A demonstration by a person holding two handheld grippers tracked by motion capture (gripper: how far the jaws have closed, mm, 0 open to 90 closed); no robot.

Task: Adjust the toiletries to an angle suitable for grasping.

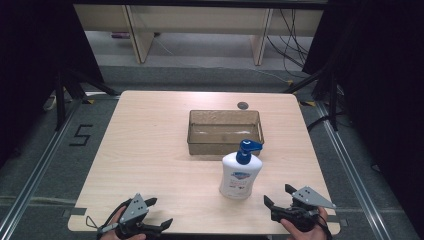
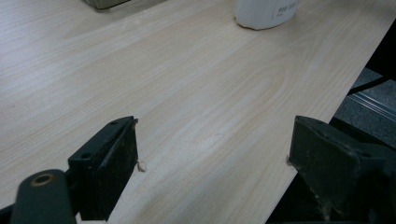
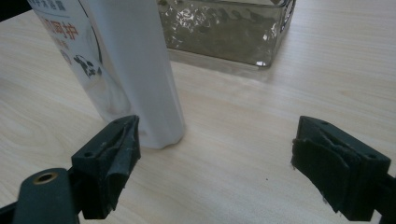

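Your right gripper [image 1: 281, 199] sits at the table's [image 1: 150, 150] near edge with its jaws spread wide and nothing between them. The white pump bottle [image 1: 240, 174] stands upright just ahead and to its left, long axis vertical, near the left jaw, with the clear bin [image 1: 225, 145] just beyond. Your left gripper [image 1: 156, 212], also spread and empty, lies well apart from the bottle, so the right is nearer.

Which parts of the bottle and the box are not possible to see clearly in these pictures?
- Bottle: label text too small in the high view.
- Bottle top: cut off by the upper edge in the right gripper view; likewise in the left gripper view.
- Box: its near left corner is hidden behind the bottle in the right gripper view.
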